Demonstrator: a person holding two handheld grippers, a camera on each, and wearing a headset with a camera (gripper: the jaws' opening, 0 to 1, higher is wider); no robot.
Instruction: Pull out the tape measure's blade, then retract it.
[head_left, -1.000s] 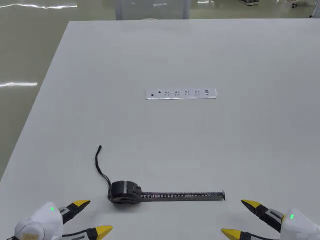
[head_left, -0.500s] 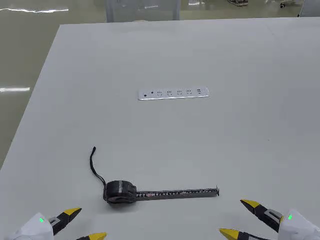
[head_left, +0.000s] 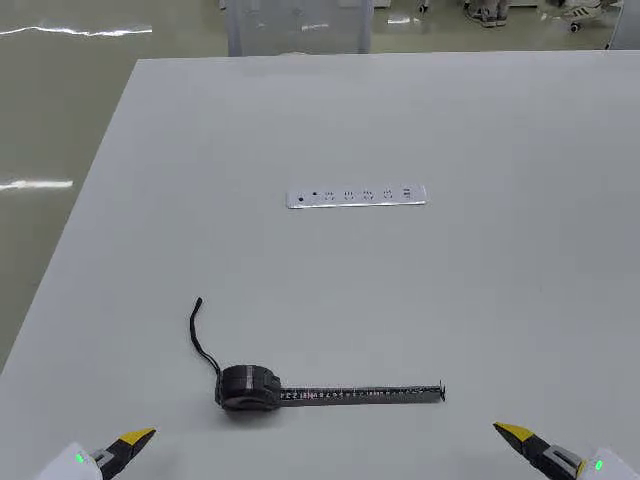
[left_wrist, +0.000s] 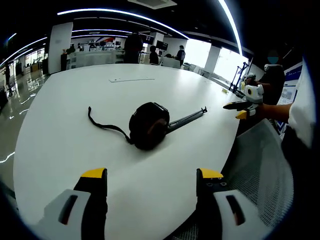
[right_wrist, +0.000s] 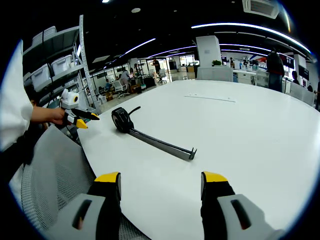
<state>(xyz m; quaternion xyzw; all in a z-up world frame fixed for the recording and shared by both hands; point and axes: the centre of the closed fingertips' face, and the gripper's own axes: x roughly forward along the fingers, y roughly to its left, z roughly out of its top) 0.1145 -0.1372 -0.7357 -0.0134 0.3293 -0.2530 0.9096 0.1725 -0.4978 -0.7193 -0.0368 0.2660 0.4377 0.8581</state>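
Blade (head_left: 365, 394) lies out, right of the case (head_left: 250, 386). Left gripper (left_wrist: 152, 175) and right gripper (right_wrist: 161, 177) both gape empty. I'd pin the case, ease the hook (head_left: 442, 391) back.

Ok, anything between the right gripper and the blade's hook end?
No, just bare table top between the right gripper and the blade's hook, seen in the right gripper view.

The tape measure (head_left: 250, 387) lies on the table (head_left: 400, 280), blade (head_left: 365, 394) extended.
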